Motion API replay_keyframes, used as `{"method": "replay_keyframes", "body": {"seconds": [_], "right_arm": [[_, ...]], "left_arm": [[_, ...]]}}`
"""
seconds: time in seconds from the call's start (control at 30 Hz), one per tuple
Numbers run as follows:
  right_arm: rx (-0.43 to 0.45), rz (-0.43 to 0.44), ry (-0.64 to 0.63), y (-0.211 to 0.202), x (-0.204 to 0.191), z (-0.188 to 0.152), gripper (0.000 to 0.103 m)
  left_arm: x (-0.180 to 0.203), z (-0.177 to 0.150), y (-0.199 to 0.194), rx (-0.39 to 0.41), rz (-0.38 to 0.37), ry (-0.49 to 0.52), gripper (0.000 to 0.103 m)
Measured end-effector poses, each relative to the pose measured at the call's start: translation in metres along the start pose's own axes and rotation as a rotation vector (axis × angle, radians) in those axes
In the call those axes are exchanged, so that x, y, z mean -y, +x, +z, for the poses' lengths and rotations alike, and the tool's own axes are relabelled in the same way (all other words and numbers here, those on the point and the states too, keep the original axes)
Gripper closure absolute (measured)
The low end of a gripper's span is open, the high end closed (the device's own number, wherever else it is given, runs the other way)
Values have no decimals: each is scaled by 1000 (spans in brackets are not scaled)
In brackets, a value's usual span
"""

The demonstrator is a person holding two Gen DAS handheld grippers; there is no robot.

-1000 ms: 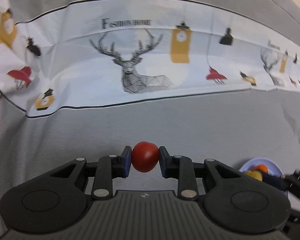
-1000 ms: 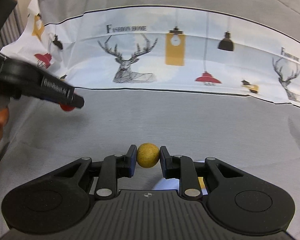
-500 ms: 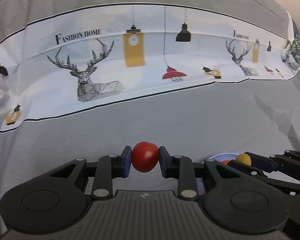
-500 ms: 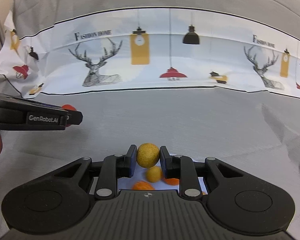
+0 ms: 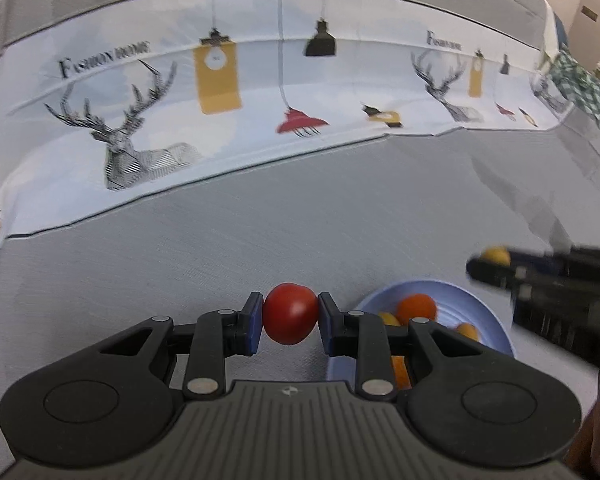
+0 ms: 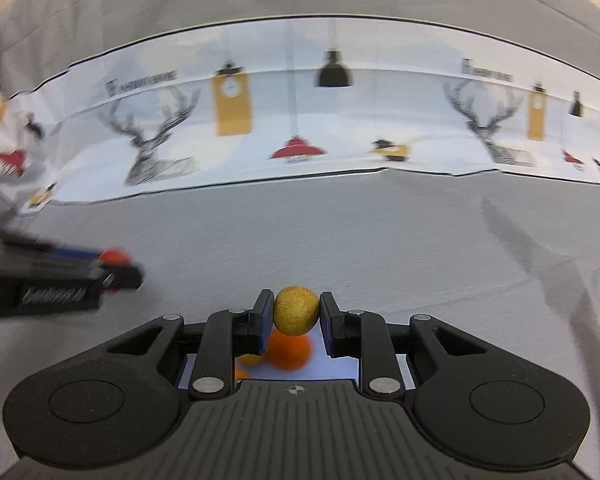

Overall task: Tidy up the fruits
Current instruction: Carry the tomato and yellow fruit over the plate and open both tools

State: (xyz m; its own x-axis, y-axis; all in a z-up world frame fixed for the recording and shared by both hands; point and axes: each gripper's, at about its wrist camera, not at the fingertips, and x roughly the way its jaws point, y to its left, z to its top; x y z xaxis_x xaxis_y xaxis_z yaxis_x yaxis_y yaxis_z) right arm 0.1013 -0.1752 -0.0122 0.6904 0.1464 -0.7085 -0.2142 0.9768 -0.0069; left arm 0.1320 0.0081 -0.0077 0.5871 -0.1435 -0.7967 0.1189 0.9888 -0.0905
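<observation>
The left gripper (image 5: 290, 314) is pinching a tomato (image 5: 290, 313); the right gripper (image 6: 296, 311) is pinching a yellow fruit (image 6: 296, 311) above the plate (image 5: 486, 322).

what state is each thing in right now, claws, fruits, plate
left claw: shut on the red fruit
red fruit: gripped, held in the air left of the plate
right claw: shut on the yellow fruit
yellow fruit: gripped, held above the plate
blue plate: flat on the grey cloth, already holding orange and yellow fruits
orange fruit: resting loose in the plate
grey cloth: spread over the surface, lightly wrinkled
</observation>
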Motion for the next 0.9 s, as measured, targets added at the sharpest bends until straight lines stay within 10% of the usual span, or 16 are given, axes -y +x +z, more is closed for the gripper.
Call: {"method": "replay_keyframes", "body": {"seconds": [0.4, 0.9], "right_arm": [[-74, -34, 32, 9, 28, -6, 77], [-149, 16, -45, 19, 12, -14, 76]], "left_arm": [[49, -24, 20, -113, -211, 145, 71], [48, -30, 34, -171, -116, 210, 69]]}}
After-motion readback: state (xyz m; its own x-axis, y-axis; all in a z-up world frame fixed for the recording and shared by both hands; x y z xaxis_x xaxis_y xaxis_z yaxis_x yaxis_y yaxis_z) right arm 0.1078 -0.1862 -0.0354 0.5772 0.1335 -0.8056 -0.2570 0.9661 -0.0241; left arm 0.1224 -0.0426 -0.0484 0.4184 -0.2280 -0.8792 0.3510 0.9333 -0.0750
